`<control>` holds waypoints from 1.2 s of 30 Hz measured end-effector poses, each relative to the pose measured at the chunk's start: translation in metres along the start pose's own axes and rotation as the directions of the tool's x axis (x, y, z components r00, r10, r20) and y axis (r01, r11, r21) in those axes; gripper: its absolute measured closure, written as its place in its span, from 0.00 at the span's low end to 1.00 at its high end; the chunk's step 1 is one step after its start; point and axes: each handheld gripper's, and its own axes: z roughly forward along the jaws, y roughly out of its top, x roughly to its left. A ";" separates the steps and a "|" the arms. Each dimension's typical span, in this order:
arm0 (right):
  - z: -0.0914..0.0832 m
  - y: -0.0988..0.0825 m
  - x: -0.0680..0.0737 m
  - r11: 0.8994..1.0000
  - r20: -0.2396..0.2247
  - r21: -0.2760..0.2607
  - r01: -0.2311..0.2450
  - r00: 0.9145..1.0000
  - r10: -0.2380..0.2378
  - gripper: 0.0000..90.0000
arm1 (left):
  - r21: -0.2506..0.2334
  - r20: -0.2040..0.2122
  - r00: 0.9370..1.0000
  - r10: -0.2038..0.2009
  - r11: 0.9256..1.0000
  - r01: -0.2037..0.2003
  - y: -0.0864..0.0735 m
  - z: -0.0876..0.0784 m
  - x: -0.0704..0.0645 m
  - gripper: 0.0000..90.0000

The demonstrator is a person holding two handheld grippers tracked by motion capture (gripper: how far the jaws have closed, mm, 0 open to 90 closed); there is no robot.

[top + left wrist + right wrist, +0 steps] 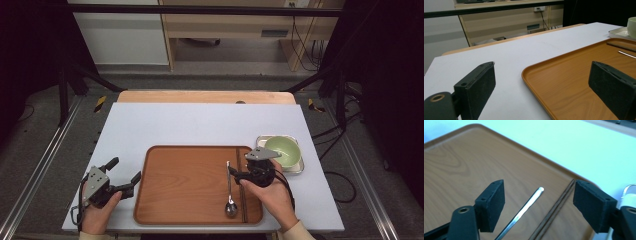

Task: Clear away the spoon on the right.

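Two grippers are in my high view, one low at each side of the frame, and I read them from the left. My left gripper [121, 176] sits at the lower left, held in a hand [100, 212] over the pale table [200, 120], just off the left rim of the wooden tray [185, 185]; its jaws are spread wide with nothing between them. In the left gripper view the same two black pads stand far apart at the bottom corners, with bare table under the left one and the tray's rounded corner [529, 72] under the right one. Moving toward the centre right of the high view, a metal spoon [230, 192] lies on the tray, bowl toward the bottom edge, handle pointing up the frame, and a pair of dark chopsticks [243, 202] lies just beside it on its right, roughly parallel. My right gripper [234, 172] hovers over the upper end of the spoon handle, the hand [272, 197] coming in from the lower right. Its jaws are parted and pinch nothing: in the right gripper view the spoon handle [524, 211] and the chopsticks [556, 205] both lie on the tray in the gap between the pads, touching neither. At the far right of the high view, a green bowl [283, 150] sits in a small metal tray [298, 169] on the table, just beside the wooden tray's right rim.
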 end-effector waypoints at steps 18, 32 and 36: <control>-0.051 0.010 -0.052 0.990 0.212 -0.136 -0.032 0.975 0.061 0.19 | -0.005 -0.021 1.000 0.007 1.000 -0.007 0.000 -0.001 0.000 0.07; -0.091 0.008 -0.132 0.979 0.396 -0.070 -0.194 0.895 0.206 0.33 | -0.010 -0.034 0.999 0.020 1.000 -0.021 0.000 -0.001 -0.003 0.07; -0.091 0.014 -0.146 0.967 0.398 -0.115 -0.228 0.881 0.255 0.32 | -0.014 -0.033 0.999 0.024 1.000 -0.025 0.000 -0.001 -0.004 0.07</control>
